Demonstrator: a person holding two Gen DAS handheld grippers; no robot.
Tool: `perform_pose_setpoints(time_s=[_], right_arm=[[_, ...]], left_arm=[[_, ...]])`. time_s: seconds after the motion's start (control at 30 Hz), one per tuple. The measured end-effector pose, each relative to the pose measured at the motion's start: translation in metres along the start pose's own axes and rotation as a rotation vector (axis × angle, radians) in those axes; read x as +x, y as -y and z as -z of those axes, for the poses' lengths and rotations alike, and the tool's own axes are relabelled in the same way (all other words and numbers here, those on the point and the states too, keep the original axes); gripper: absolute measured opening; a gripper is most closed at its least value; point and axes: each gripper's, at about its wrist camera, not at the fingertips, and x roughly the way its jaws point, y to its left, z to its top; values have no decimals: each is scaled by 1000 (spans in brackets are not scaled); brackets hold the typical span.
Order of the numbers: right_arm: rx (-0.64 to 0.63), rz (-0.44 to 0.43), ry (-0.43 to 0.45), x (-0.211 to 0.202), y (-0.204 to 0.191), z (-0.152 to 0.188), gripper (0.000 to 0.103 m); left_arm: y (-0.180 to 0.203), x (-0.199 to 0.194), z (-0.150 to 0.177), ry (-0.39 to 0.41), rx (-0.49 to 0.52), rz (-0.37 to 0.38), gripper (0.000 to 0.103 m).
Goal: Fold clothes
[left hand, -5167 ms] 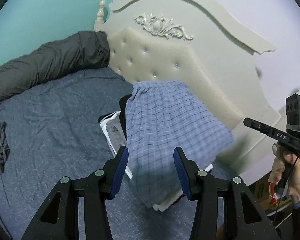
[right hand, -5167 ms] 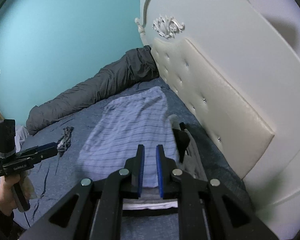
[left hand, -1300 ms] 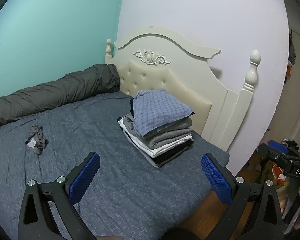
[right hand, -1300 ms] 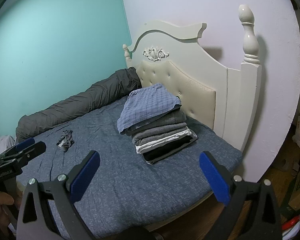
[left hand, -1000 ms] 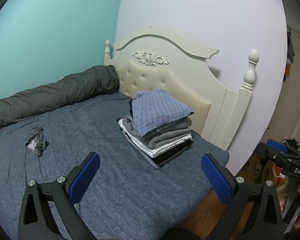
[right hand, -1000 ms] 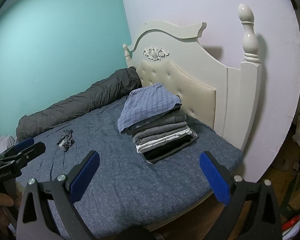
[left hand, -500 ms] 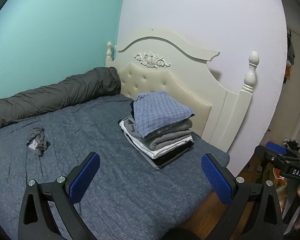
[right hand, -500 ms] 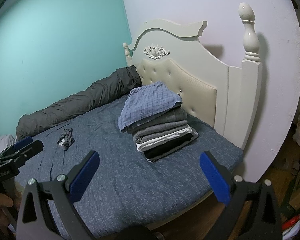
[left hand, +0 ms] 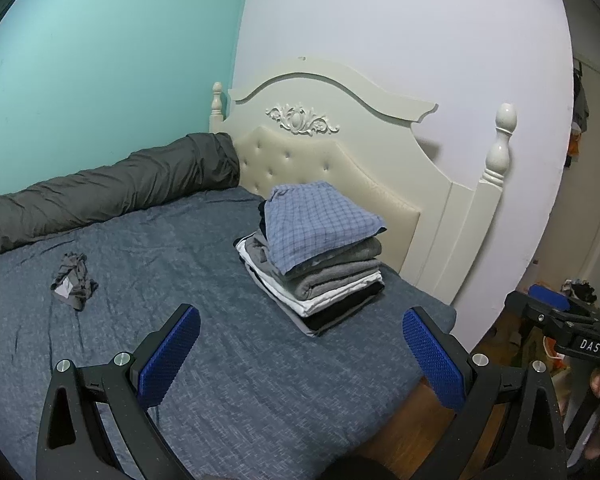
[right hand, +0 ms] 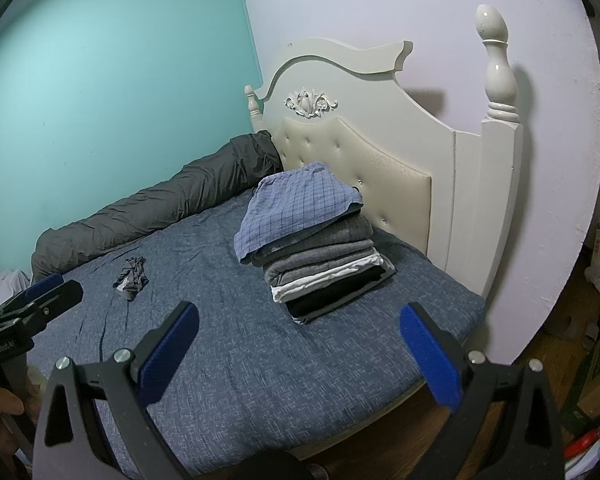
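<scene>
A stack of folded clothes (left hand: 320,276) (right hand: 328,268) rests on the blue bed near the headboard, topped by a blue checked garment (left hand: 320,220) (right hand: 296,204). A small crumpled grey garment (left hand: 74,282) (right hand: 131,274) lies loose further left on the bed. My left gripper (left hand: 300,354) is open and empty, held back above the bed's near edge. My right gripper (right hand: 300,350) is open and empty too, well short of the stack. Each gripper shows at the edge of the other's view, held by a hand.
The blue bedsheet (left hand: 188,260) covers the mattress. A rolled dark grey duvet (left hand: 100,196) lies along the teal wall. The cream headboard (left hand: 340,140) with a tall post (right hand: 500,80) stands behind the stack. Wooden floor and clutter (right hand: 596,360) lie to the right.
Five seconds ago both grippers were close over the checked garment at the stack, the right one shut. Now both are pulled back and wide open; over the last second hardly anything moved.
</scene>
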Motion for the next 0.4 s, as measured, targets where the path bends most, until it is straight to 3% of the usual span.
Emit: perform_pose_setpoints(time_s=[0.4], right_arm=[[4,1,-2,-1,0,1,101]], left_arm=[[-1,3,2,-4,-1,12,103]])
